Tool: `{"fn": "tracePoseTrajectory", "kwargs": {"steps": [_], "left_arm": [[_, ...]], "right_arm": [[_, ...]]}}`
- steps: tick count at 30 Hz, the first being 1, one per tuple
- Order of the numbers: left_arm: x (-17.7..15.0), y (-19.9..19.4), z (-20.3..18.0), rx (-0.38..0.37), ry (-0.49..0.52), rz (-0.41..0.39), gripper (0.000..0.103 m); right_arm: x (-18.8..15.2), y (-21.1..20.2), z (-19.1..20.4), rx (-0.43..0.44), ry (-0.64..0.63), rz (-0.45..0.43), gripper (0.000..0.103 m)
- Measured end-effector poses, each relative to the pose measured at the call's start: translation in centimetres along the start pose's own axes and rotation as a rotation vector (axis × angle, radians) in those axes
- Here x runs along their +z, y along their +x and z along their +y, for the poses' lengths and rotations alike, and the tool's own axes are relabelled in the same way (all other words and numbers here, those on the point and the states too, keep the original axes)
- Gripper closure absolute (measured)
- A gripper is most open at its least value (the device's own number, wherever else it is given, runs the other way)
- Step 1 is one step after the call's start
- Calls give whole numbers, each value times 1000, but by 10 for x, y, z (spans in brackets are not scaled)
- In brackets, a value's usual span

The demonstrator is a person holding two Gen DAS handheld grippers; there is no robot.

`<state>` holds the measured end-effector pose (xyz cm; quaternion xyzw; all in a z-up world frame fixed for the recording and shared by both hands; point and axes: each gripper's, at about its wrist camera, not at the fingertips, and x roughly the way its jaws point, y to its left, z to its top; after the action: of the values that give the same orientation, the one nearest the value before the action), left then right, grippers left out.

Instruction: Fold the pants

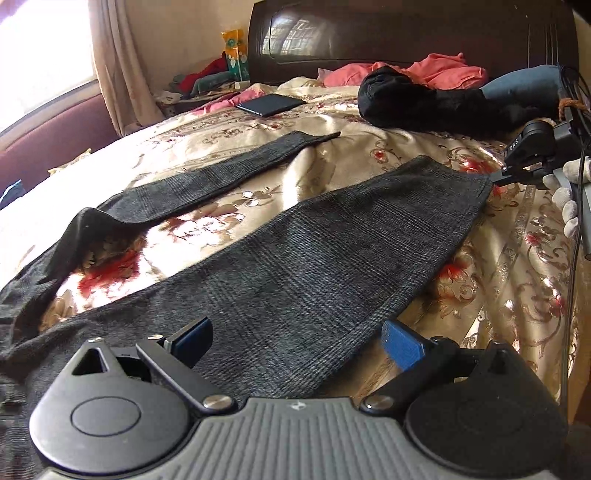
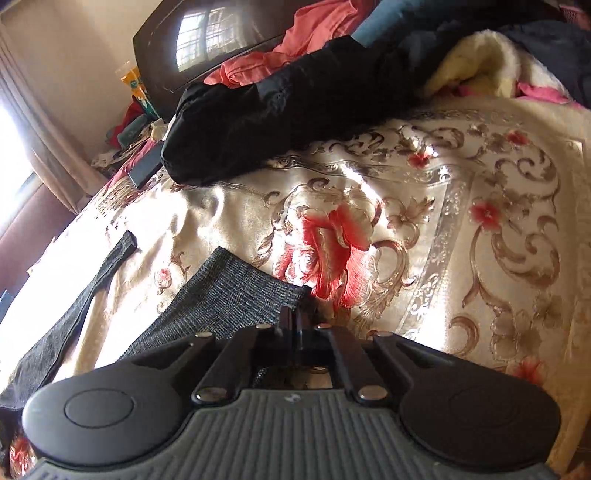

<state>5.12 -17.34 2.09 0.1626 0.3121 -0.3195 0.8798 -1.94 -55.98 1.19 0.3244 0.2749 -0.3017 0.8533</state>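
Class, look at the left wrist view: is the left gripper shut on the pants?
No. The left gripper is open, its blue fingers spread wide over the near leg of the pants.

Bed [image 1: 332, 122] with floral cover. On it: grey pants [image 1: 295, 258] spread flat, black garment [image 1: 424, 101], phone [image 1: 271, 104], pink clothes [image 1: 436, 72].

A: Where do we sit on the left?
B: Low over the bed [image 1: 517, 280], behind the left gripper [image 1: 299, 341], close above the pants [image 1: 295, 266], facing along a leg toward the headboard [image 1: 406, 33].
A: And on the right?
B: Tilted, very near that leg's hem [image 2: 255, 291], behind the right gripper [image 2: 297, 317].
A: What do we share?
B: Both legs, the black bundle [image 2: 258, 122], the headboard; our left view also catches the right gripper at the hem.
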Motion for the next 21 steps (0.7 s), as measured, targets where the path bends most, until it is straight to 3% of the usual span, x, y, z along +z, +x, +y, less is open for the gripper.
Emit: {"fn": "tracePoseTrajectory", "kwargs": {"steps": [1, 3, 7, 10, 13, 17, 19, 21], "left_arm": [[-3, -9, 9, 18, 6, -12, 0], [-9, -25, 33, 67, 10, -24, 0], [-27, -53, 94, 207, 9, -19, 0], [-48, -72, 144, 321, -7, -2, 0], [-82, -84, 191, 414, -63, 76, 0], [-134, -86, 246, 422, -238, 259, 0], [-141, -99, 264, 348, -367, 221, 0], [-134, -108, 265, 354, -358, 206, 0]], "right_arm": [[-1, -6, 7, -13, -40, -15, 94], [-6, -18, 26, -13, -136, -43, 94], [-26, -37, 91, 74, -357, -60, 93], [-49, -43, 150, 192, -496, -17, 89], [-85, -40, 210, 323, -613, 73, 86], [-129, -37, 270, 418, -746, 158, 86], [-147, -41, 297, 458, -796, 176, 86], [-157, -51, 318, 507, -837, 178, 85]]}}
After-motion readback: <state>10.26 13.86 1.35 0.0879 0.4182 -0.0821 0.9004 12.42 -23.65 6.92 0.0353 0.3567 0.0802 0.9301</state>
